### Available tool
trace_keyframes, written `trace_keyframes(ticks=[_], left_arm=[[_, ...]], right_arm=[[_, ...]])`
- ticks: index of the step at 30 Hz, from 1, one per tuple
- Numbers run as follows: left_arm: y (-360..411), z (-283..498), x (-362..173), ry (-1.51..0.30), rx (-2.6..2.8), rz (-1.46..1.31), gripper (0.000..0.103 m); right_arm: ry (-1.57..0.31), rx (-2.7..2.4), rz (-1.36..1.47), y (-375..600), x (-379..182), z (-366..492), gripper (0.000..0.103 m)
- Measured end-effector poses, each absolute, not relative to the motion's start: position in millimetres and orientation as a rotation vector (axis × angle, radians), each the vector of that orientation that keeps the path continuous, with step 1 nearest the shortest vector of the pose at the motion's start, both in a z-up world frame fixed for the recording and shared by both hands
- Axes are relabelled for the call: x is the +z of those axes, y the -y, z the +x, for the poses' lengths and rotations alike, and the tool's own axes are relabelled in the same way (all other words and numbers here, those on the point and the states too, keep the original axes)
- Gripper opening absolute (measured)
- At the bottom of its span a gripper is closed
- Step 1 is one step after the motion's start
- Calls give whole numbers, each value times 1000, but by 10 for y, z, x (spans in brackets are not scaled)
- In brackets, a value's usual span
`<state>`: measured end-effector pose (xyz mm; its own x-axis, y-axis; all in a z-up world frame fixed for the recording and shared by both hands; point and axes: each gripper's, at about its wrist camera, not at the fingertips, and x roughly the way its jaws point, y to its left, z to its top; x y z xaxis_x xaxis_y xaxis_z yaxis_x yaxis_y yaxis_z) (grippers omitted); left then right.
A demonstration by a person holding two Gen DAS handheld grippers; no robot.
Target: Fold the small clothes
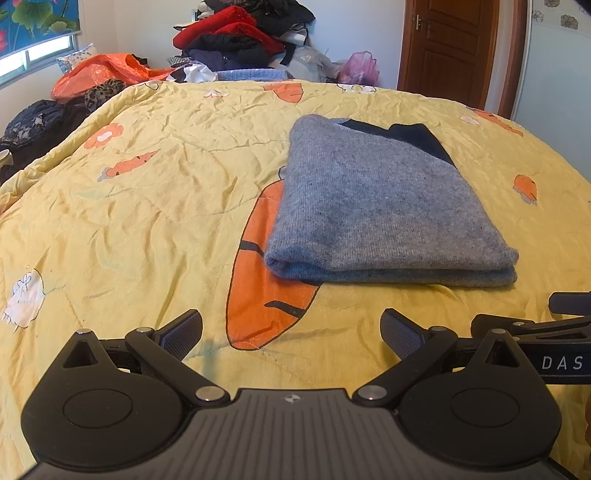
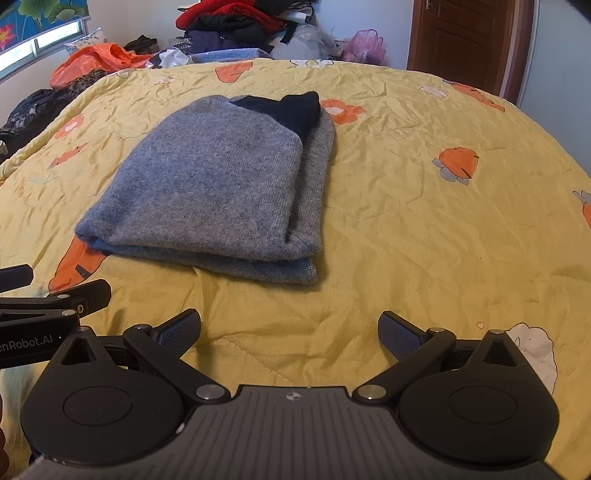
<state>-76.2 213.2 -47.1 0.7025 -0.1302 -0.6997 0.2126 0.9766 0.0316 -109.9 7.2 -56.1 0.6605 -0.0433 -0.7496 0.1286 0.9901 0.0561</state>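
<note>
Folded grey sweater laid on a carrot-print bed quilt, both grippers held apart from it.

In the left wrist view, the left gripper is seen spread wide and empty, short of the grey sweater, which is folded on the yellow quilt, partly covering a large carrot print. In the right wrist view, the right gripper is likewise spread and empty, near the sweater's folded edge; a clothes pile is seen beyond the quilt.

Bedroom: quilted bed, clothes pile

left hand-held gripper: jaws spread wide, empty; right hand-held gripper: same (side by side, level)
</note>
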Motion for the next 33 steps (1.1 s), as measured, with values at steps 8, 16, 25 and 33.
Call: trace_keyframes(ticks=[8,16,25,33], left_arm=[[-2134,-760,-477,-772,-190,111,103],[-2149,-758,-471,-771,-188,108,103],[-2157,-758,-464,-771,-188,108,103],[-2152,-754,-464,-771,-188,109,103]], right_arm=[[-847,-89,107,-76,-566,-1096,102],[-842,-84,102,-87,-552,-1098,102],[-843,-80,102,-90,-541,-1101,102],[-842,-81,99,-94,-539,-1097,102]])
